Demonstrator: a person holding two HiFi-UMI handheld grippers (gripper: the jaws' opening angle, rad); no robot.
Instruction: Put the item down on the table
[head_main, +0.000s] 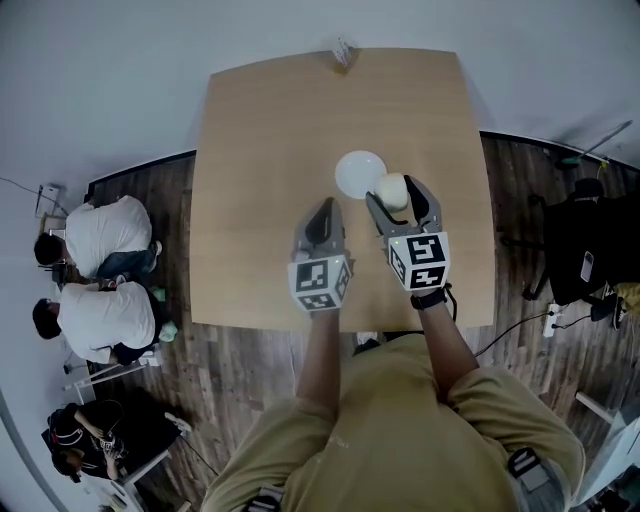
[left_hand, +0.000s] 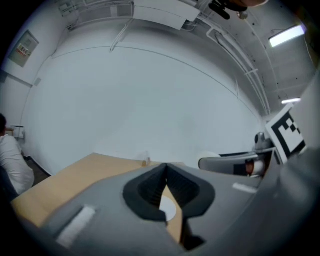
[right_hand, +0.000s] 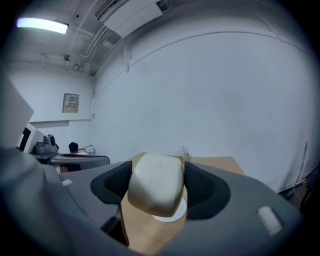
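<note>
Cream, rounded, soft-looking block (right_hand: 156, 186) clamped in the right tongs (head_main: 398, 196), held just above a round white plate (head_main: 354, 172) near the middle of the pale wooden bench (head_main: 260, 150), seemingly poised for setting down. Left tongs (head_main: 323, 210), pressed together and empty, hover alongside, toward the near edge.

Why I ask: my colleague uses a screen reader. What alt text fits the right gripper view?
The right claw is shut on a cream rounded item, its dark pads pressing both sides. Behind it lie a white plate and a light wooden table, with a plain white wall beyond.
</note>
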